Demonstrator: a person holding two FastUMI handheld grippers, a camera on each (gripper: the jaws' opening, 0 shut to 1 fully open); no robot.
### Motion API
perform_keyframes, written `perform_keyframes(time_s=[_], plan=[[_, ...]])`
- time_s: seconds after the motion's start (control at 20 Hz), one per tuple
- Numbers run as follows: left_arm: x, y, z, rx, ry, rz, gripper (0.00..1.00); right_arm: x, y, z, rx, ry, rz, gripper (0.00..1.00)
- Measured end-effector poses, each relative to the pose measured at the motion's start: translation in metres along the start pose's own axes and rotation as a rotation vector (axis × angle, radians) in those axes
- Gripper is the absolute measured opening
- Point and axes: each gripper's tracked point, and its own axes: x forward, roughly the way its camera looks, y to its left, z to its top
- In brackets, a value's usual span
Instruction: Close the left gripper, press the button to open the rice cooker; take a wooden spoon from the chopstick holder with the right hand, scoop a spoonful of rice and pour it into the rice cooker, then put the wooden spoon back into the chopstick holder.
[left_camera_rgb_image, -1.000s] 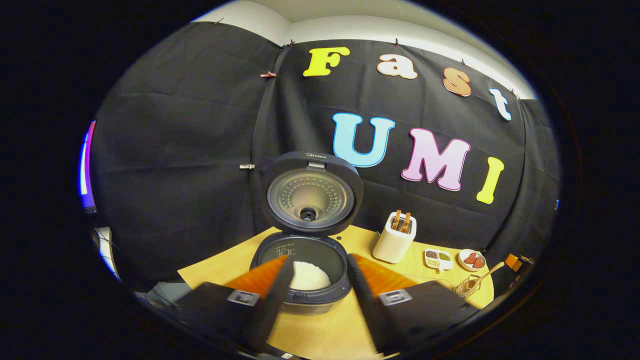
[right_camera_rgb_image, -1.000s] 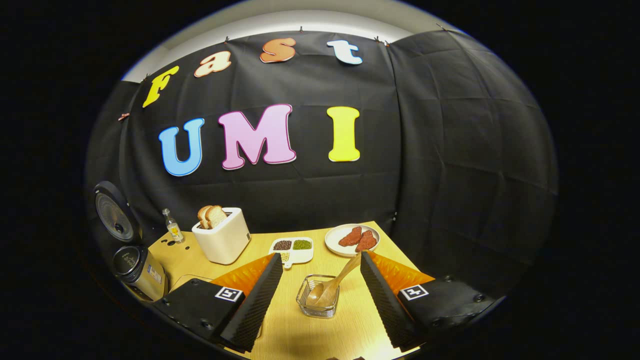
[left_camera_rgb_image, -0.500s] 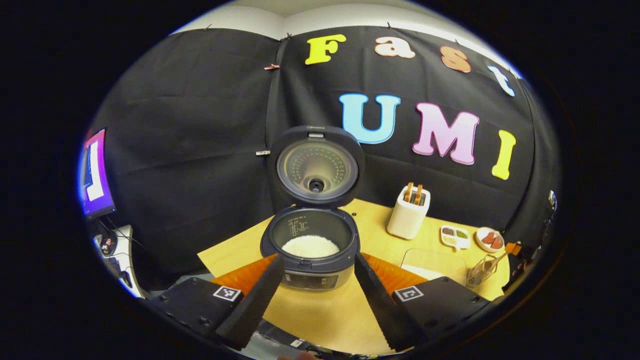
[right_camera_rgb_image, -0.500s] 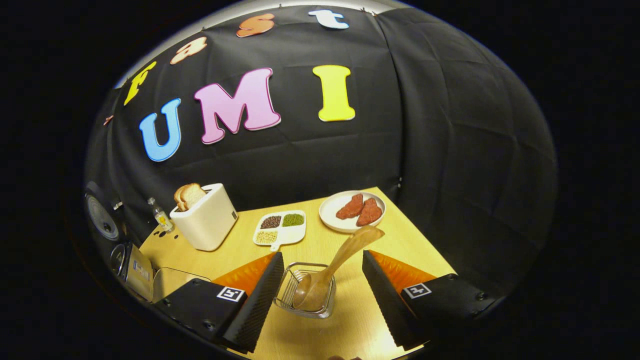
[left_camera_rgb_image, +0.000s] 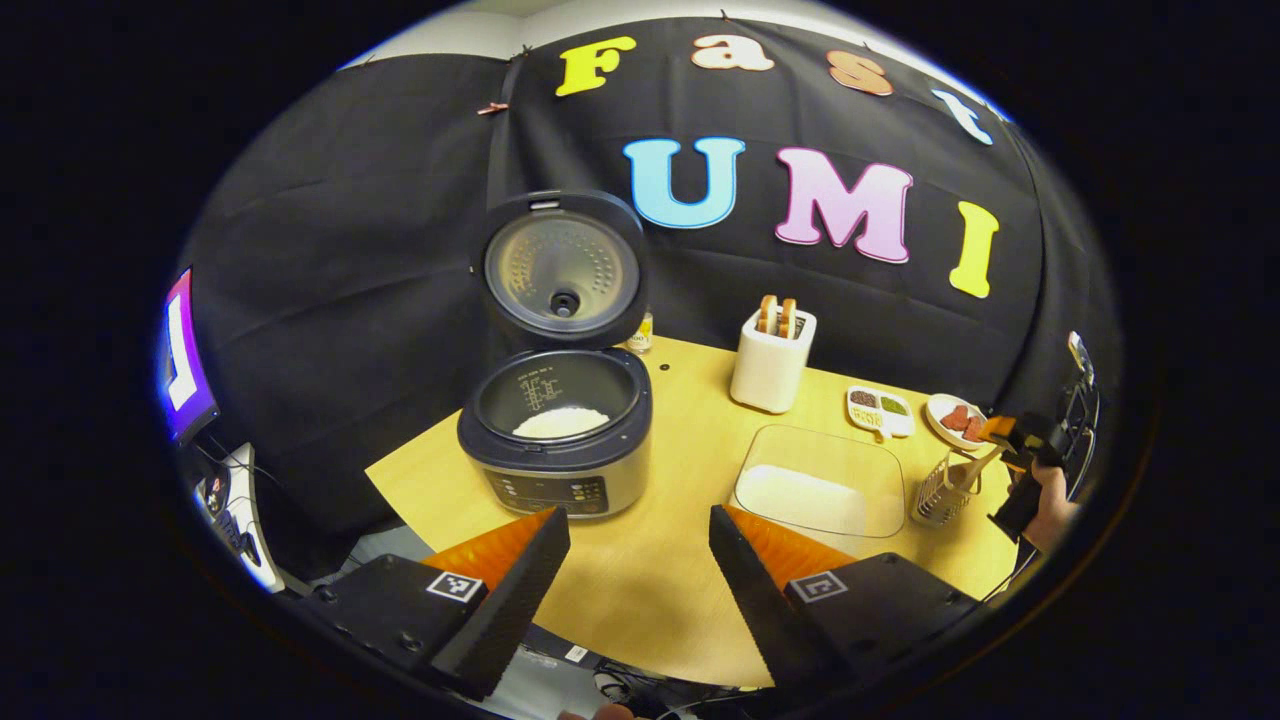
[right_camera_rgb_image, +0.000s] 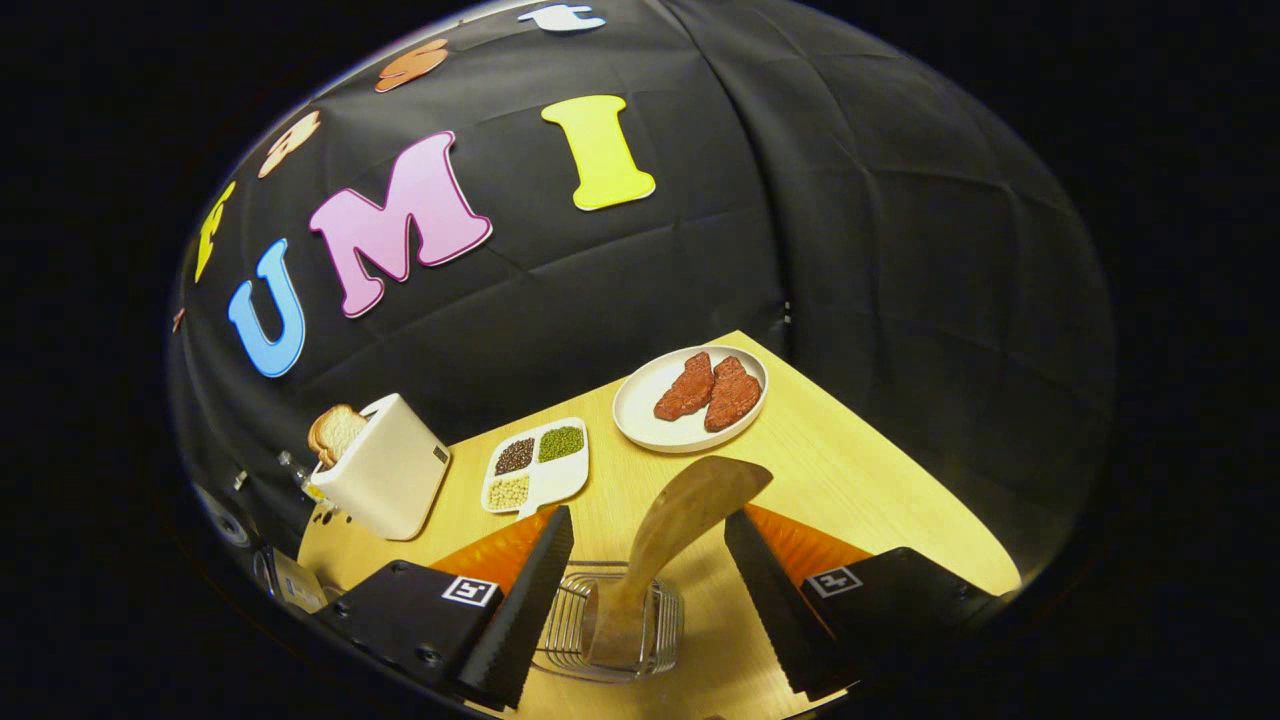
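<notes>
Left gripper (left_camera_rgb_image: 640, 560) open, hovering before the rice cooker (left_camera_rgb_image: 555, 435); right gripper (right_camera_rgb_image: 645, 560) open, far from the cooker.

Both views downward, sharing toaster (left_camera_rgb_image: 771, 358) corner.

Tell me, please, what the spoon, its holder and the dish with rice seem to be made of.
Spoon: wood by its look, a warm brown with faint grain and a dull sheen.
Holder: probably metal wire, since thin shiny bars form an open basket.
Dish: clear glass or plastic; the table shows through its rim, and which of the two I cannot tell.
</notes>
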Motion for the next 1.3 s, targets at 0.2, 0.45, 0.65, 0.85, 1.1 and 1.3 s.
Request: perform_keyframes(time_s=[0.2, 0.45, 0.65, 0.85, 1.1, 1.3], plan=[[0.0, -0.01, -0.018, 0.044, 0.024, -0.002, 0.95, 0.016, 0.0, 0.0, 0.05, 0.027, -0.011, 0.5], [-0.004, -0.01, -0.033, 0.017, 0.041, 0.002, 0.94, 0.011, -0.004, -0.002, 0.102, 0.063, -0.007, 0.22], [-0.006, -0.008, -0.039, -0.019, 0.046, 0.001, 0.94, -0.001, 0.016, 0.0, 0.049, 0.055, 0.056, 0.2], [-0.006, -0.002, -0.032, -0.007, 0.023, -0.012, 0.94, -0.025, 0.037, 0.027, 0.0, -0.033, 0.09, 0.2], [-0.004, 0.01, -0.026, -0.015, 0.001, -0.048, 0.94, -0.058, 0.059, 0.066, 0.007, -0.128, 0.111, 0.2], [0.004, 0.026, -0.023, -0.023, -0.01, -0.083, 0.94, -0.087, 0.092, 0.067, 0.039, -0.125, 0.15, 0.2]])
